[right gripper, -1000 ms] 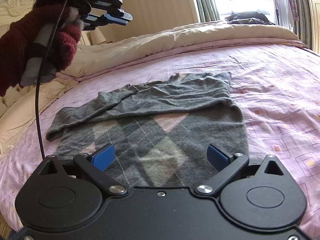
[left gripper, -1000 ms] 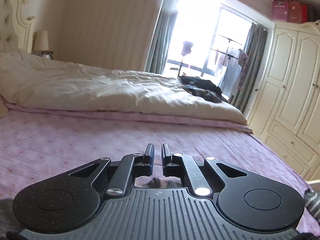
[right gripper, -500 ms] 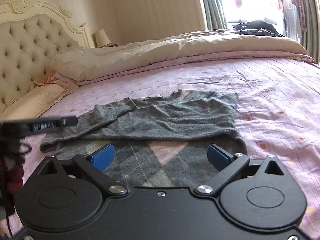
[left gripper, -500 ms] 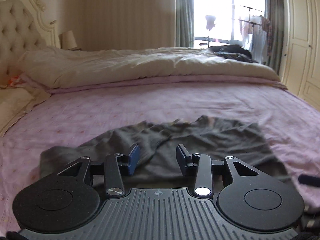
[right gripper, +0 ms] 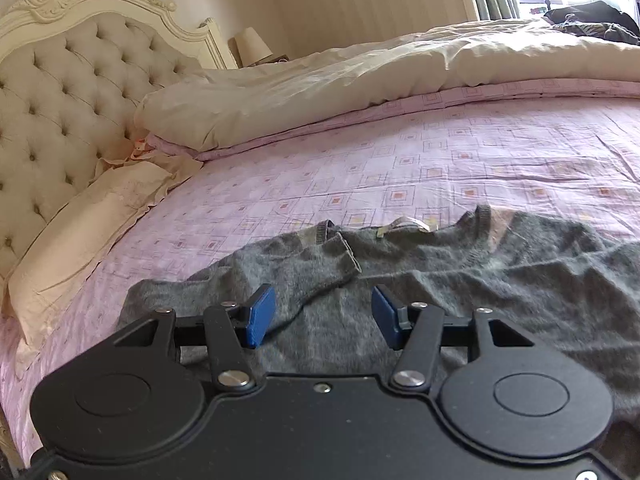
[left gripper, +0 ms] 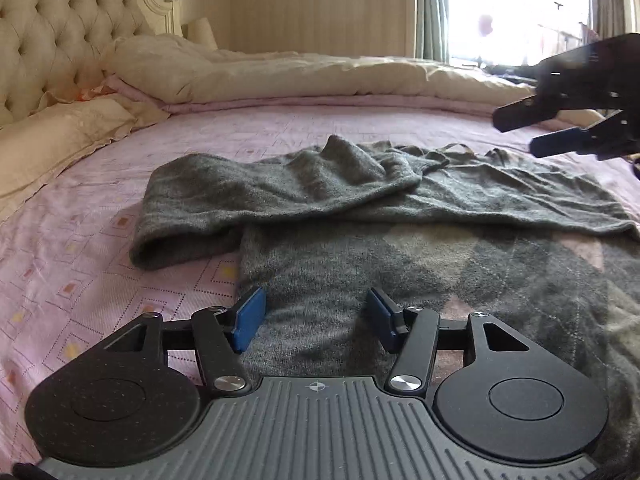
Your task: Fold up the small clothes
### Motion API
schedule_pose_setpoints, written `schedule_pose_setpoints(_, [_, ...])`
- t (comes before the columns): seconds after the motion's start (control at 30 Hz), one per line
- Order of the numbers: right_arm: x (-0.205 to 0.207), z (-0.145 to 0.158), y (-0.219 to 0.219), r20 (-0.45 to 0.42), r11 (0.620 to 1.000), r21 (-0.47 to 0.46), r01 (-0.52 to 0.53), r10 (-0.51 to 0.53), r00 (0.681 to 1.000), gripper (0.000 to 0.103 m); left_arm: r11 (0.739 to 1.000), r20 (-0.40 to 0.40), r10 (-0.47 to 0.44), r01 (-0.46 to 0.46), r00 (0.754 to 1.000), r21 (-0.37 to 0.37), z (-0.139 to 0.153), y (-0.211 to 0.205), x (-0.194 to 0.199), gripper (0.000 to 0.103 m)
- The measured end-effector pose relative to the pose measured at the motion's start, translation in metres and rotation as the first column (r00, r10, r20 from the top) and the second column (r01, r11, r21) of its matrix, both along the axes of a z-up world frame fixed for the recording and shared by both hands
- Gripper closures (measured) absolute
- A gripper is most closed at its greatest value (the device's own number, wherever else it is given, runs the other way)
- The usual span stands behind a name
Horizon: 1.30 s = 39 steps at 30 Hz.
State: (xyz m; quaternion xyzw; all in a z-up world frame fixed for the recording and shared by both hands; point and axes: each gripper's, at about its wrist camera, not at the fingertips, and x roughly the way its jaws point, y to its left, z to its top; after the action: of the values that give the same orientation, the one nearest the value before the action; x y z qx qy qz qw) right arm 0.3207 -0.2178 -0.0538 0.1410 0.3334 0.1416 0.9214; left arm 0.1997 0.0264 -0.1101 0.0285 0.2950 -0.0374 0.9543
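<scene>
A small grey argyle sweater (left gripper: 400, 248) lies flat on the pink bed sheet (left gripper: 80, 264), its top part and a sleeve (left gripper: 260, 196) folded across the body. My left gripper (left gripper: 314, 318) is open and empty, low over the sweater's near left edge. My right gripper (right gripper: 322, 316) is open and empty, over the folded sleeve's cuff (right gripper: 348, 256) near the neckline. It also shows in the left wrist view (left gripper: 560, 128) at the upper right, above the sweater's far side.
A cream duvet (right gripper: 360, 80) is bunched along the far side of the bed. A tufted headboard (right gripper: 72, 92) and pillow (right gripper: 80, 232) are at the left. Dark clothes (right gripper: 592, 20) lie on the duvet's far end near the window.
My left gripper opened and came down from above to the sweater's near left edge. My right gripper moved forward over the sweater toward the sleeve and neckline, its jaws narrowing somewhat.
</scene>
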Motion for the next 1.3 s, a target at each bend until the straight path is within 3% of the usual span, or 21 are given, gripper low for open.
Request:
schedule_pose_setpoints(0.4, [0.08,-0.048,0.026,-0.105,1.0,-0.024,0.004,-0.006,0.994,0.043,1.0,0.0,0.008,-0.008,1.0,-0.03,-0.003,0.0,0.003,0.045])
schedule_pose_setpoints(0.43, [0.082,-0.048,0.028,-0.102,1.0,-0.017,-0.004,0.002,0.995,0.056,1.0,0.0,0.008,-0.008,1.0,-0.029,-0.003,0.0,0.003,0.045])
schedule_pose_setpoints(0.47, [0.083,-0.048,0.029,-0.104,1.0,-0.002,-0.016,0.016,0.994,0.092,1.0,0.0,0.009,-0.009,1.0,-0.026,-0.003,-0.001,0.002,0.045])
schedule_pose_setpoints(0.57, [0.082,-0.03,0.036,-0.07,1.0,0.006,-0.024,0.024,0.997,0.091,1.0,0.0,0.01,-0.01,1.0,-0.022,-0.004,-0.002,0.002,0.045])
schedule_pose_setpoints(0.7, [0.059,0.021,0.031,0.054,0.998,0.031,-0.052,0.05,0.997,0.092,1.0,-0.001,0.01,-0.01,1.0,-0.022,-0.003,-0.002,0.002,0.045])
schedule_pose_setpoints(0.8, [0.031,0.058,0.003,0.136,0.999,0.041,-0.013,0.007,0.991,0.092,1.0,-0.002,0.009,-0.009,1.0,-0.02,-0.003,-0.002,0.002,0.045])
schedule_pose_setpoints(0.9, [0.002,0.075,-0.04,0.173,0.995,0.03,0.1,-0.103,0.979,0.092,1.0,-0.002,0.009,-0.009,1.0,-0.02,-0.003,-0.002,0.002,0.045])
schedule_pose_setpoints(0.97, [-0.011,0.073,-0.066,0.168,0.985,0.006,0.175,-0.173,0.97,0.092,1.0,-0.002,0.008,-0.008,1.0,-0.022,-0.002,-0.001,0.002,0.045])
schedule_pose_setpoints(1.1, [-0.025,0.043,-0.108,0.075,0.956,-0.012,0.294,-0.292,0.953,0.092,1.0,-0.002,0.008,-0.008,1.0,-0.021,-0.002,-0.001,0.002,0.045])
schedule_pose_setpoints(1.3, [-0.03,-0.004,-0.125,-0.03,0.933,-0.083,0.349,-0.352,0.935,0.092,1.0,-0.003,0.008,-0.008,1.0,-0.021,-0.002,-0.002,0.002,0.045])
